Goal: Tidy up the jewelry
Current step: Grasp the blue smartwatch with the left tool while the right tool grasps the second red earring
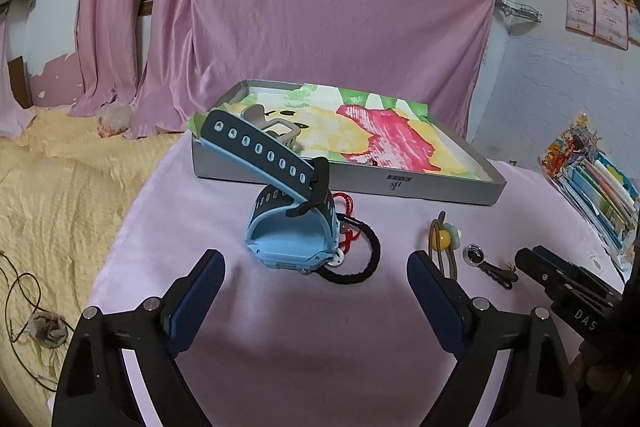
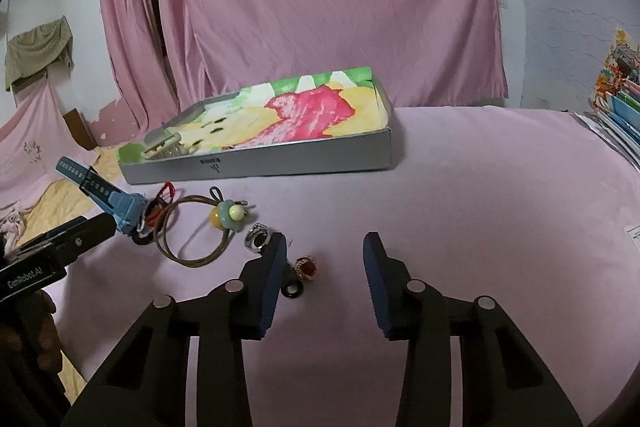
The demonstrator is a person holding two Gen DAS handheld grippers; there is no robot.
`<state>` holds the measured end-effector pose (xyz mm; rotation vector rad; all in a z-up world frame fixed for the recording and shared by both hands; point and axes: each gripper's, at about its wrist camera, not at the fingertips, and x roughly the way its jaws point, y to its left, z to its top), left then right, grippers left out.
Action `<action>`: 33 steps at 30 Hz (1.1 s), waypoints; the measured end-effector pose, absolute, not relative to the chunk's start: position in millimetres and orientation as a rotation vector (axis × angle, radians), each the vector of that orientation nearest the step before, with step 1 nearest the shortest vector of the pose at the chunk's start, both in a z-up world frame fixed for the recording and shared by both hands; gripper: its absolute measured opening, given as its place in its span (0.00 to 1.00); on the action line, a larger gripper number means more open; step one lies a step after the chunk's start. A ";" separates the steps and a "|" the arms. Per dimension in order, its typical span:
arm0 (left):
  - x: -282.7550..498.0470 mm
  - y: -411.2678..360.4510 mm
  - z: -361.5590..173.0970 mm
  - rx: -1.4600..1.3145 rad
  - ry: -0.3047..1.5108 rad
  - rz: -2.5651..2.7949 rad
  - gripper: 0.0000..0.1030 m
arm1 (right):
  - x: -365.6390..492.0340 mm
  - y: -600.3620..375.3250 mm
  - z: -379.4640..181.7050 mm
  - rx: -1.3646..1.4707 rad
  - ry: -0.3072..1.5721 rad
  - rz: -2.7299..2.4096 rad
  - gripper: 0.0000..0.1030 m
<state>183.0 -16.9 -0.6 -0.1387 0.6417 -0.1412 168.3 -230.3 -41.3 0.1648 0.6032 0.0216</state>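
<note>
Both grippers are released: the left gripper (image 1: 316,267) faces the blue watch (image 1: 290,227), the right gripper (image 2: 325,255) nears a red-stoned ring (image 2: 306,267) (tray (image 2: 256,169) lies far).

Home bedroom: pink curtain (image 1: 304,7), yellow bedspread (image 1: 72,187), wall certs (image 1: 600,7).

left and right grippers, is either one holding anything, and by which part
Nothing is held. The left gripper is open, short of the blue watch; the right gripper is open over the small red ring.

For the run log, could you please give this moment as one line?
left gripper: open, facing blue watch | right gripper: open, over red-stone ring | tray: holds hair clip
</note>
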 end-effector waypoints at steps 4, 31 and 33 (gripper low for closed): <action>185.7 -17.0 -2.0 -0.144 0.649 -0.140 0.88 | 175.0 -227.4 -45.0 0.153 0.645 0.022 0.26; 210.1 -7.6 -3.1 -0.262 0.683 -0.105 0.47 | 180.4 -227.8 -46.3 0.200 0.686 0.085 0.13; 211.7 -9.7 -3.3 -0.262 0.686 -0.124 0.35 | 179.3 -227.0 -45.6 0.202 0.686 0.086 0.11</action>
